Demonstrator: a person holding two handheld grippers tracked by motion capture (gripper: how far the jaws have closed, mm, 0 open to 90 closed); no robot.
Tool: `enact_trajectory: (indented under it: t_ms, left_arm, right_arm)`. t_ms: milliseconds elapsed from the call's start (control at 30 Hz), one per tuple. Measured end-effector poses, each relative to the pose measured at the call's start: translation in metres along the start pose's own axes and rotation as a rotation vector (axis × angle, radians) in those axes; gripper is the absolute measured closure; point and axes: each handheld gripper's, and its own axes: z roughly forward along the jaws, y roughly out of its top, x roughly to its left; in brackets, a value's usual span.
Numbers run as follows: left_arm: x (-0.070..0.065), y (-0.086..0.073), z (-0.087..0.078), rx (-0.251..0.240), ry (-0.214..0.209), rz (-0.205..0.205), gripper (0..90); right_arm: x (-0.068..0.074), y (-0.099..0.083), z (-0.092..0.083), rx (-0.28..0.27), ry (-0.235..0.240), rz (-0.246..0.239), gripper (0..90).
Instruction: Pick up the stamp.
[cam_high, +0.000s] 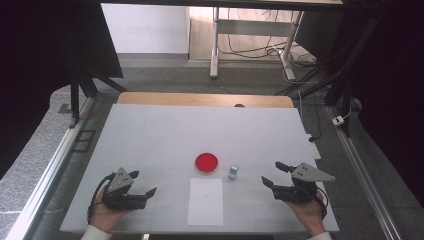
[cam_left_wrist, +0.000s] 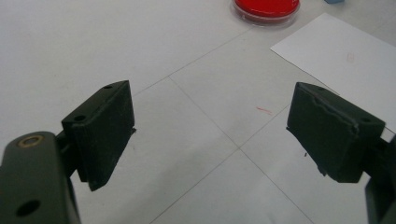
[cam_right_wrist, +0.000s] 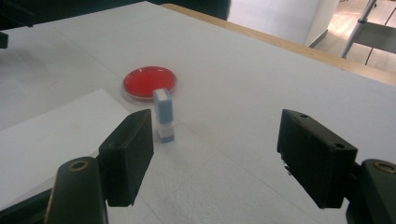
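Note:
A round red dish (cam_high: 206, 162) lies near the middle of the white table (cam_high: 150, 135). Just right of it stands a small blue-and-white block (cam_high: 233, 172), upright. A white paper sheet (cam_high: 205, 201) lies in front of the dish. My left gripper (cam_high: 145, 183) rests open at the front left, jaws pointing right with nothing between them. My right gripper (cam_high: 272, 173) is open at the front right, pointing left toward the block. The right gripper view has the block (cam_right_wrist: 164, 115) ahead of the open gripper (cam_right_wrist: 215, 154), with the dish (cam_right_wrist: 150, 81) behind it. The left gripper (cam_left_wrist: 210, 133) faces the dish (cam_left_wrist: 266, 8) and the paper (cam_left_wrist: 341, 56).
The table's wooden far edge (cam_high: 205, 99) runs along the back. Black frame posts (cam_high: 75, 95) stand at the left and right. A desk frame with cables (cam_high: 250, 45) sits on the floor beyond.

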Motion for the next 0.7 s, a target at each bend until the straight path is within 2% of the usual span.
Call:
enact_trajectory:
  t_ms: [300, 567, 700]
  left_arm:
    - [-0.001, 0.001, -0.001, -0.011, 0.004, -0.004, 15.5]
    - [-0.001, 0.001, 0.001, -0.004, 0.0, -0.007, 15.6]
    - [-0.001, 0.001, 0.001, -0.002, -0.001, -0.005, 15.6]
  right_arm:
    - [0.006, 0.014, 0.006, 0.02, 0.019, -0.022, 27.0]
    - [0.008, 0.026, 0.016, 0.008, 0.042, -0.018, 27.6]
    - [0.011, 0.034, 0.023, 0.013, 0.052, -0.038, 27.8]
